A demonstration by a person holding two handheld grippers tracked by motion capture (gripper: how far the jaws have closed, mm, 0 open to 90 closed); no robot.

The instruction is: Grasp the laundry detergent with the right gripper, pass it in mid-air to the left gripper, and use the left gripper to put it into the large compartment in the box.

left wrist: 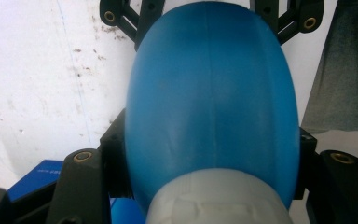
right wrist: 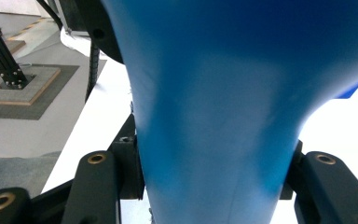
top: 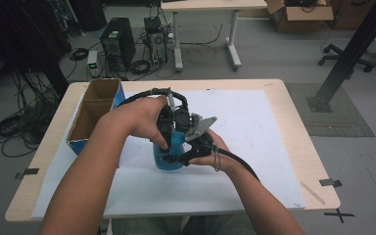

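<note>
A blue plastic bottle (top: 172, 152) is held above the white sheet between both hands. My left gripper (top: 168, 139) comes down from above and is shut on the bottle (left wrist: 209, 93) just past its pale grey cap (left wrist: 219, 200), with a black jaw pressed against each side. My right gripper (top: 170, 159) reaches in from the right and is shut on the narrower part of the bottle (right wrist: 214, 93). Its jaws also show at the bottle's far end in the left gripper view. The hands hide most of the bottle in the high view.
An open cardboard box with blue sides (top: 95, 112) stands at the table's left, close to the left forearm. The white sheet (top: 254, 147) covers most of the wooden table (top: 293, 112). Cables, a computer and a second table lie beyond.
</note>
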